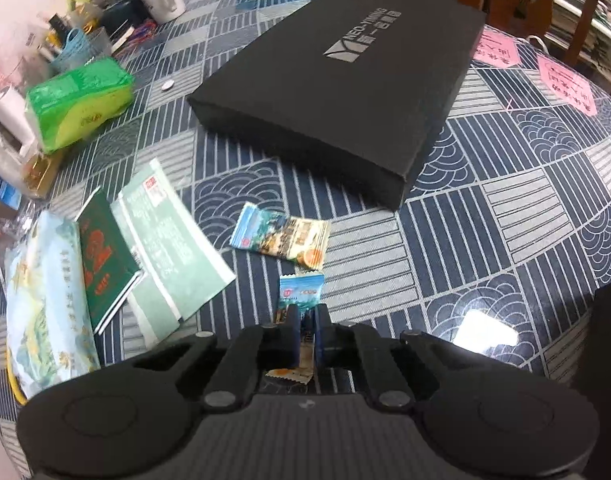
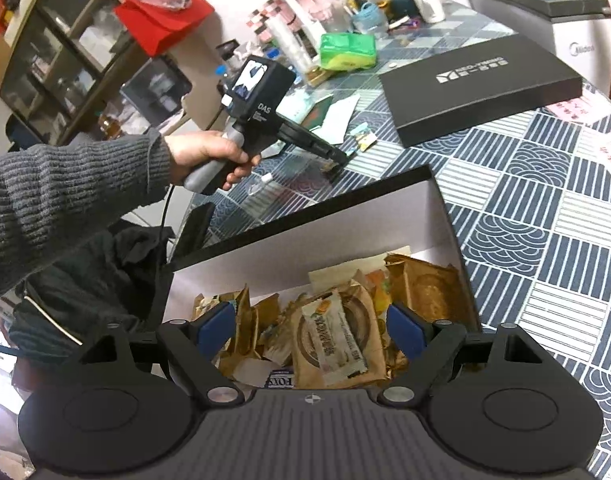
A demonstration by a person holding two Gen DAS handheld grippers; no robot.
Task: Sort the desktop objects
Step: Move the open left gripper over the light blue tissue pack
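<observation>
left wrist view: the left gripper (image 1: 305,322) has its blue-padded jaws pinched nearly together on a small crinkled snack packet with a blue-and-white end (image 1: 301,290). the packet's long axis runs straight out along the fingers, its blue end sticking past the tips and its orange-brown end showing behind them, near the gripper body. just beyond that blue end lies a second flat snack packet, blue at one end and orange at the other (image 1: 283,240), free on the navy patterned tablecloth (image 1: 485,240), its long axis crosswise to the fingers. the big flat black cardboard lid with a silver logo (image 1: 341,80) lies farther out past that second packet, and green paper leaflets (image 1: 169,240) lie to the packet's left.

right wrist view: the right gripper (image 2: 311,330) hangs with its jaws spread wide and nothing between them, right over the open black box with pale inner walls (image 2: 289,240), which already holds brown snack wrappers (image 2: 333,344). a hand in a grey knit sleeve (image 2: 207,156) holds the left tool beyond the box's far wall, tips down at the table.

judgement: the gripped packet has to travel back toward this box, so the left hand alone matters for that move; the right is merely waiting over the box.
</observation>
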